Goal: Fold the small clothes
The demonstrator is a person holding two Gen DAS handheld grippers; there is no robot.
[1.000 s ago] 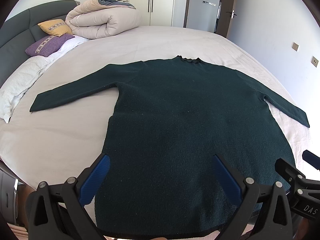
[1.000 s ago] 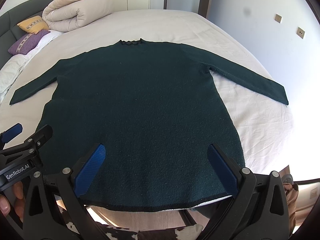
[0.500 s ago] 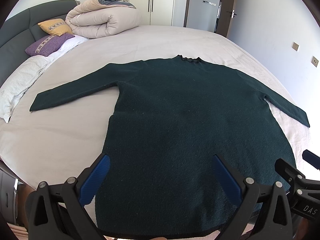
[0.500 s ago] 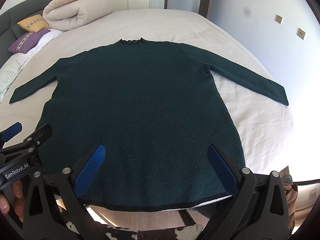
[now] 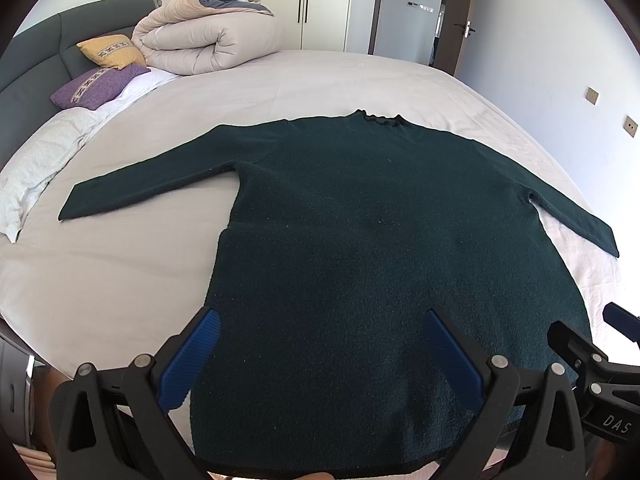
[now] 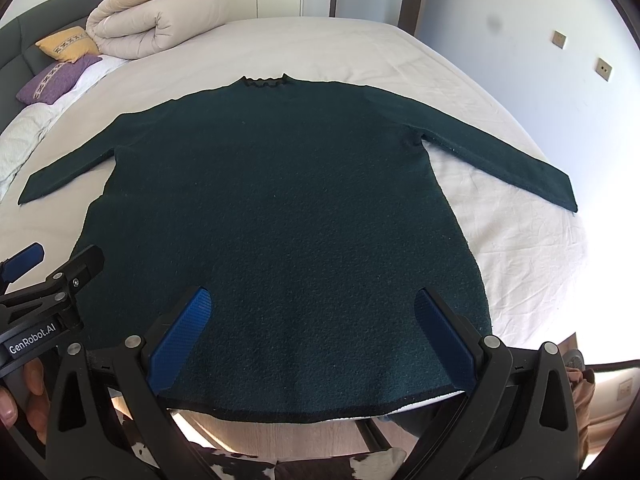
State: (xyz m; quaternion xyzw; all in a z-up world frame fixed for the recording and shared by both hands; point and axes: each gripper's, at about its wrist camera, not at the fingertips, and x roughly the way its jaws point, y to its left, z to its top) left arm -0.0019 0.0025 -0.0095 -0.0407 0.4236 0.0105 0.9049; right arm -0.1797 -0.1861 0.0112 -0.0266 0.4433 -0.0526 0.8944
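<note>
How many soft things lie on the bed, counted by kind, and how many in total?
Dark green knitted sweater: 1
Small cushions: 2, one yellow, one purple
Rolled beige duvet: 1
White pillow: 1
Total: 5

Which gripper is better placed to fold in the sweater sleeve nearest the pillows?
Left. The left gripper hangs open over the sweater hem on that sleeve's side; the right gripper is farther from it.

Dark green sweater (image 5: 380, 240) on pale bedsheet (image 5: 120, 272)
Blue finger pads (image 6: 180, 336); yellow pillow (image 5: 112, 50) and purple pillow (image 5: 100, 86) (both patterned bands); beige duvet (image 5: 208, 40).
</note>
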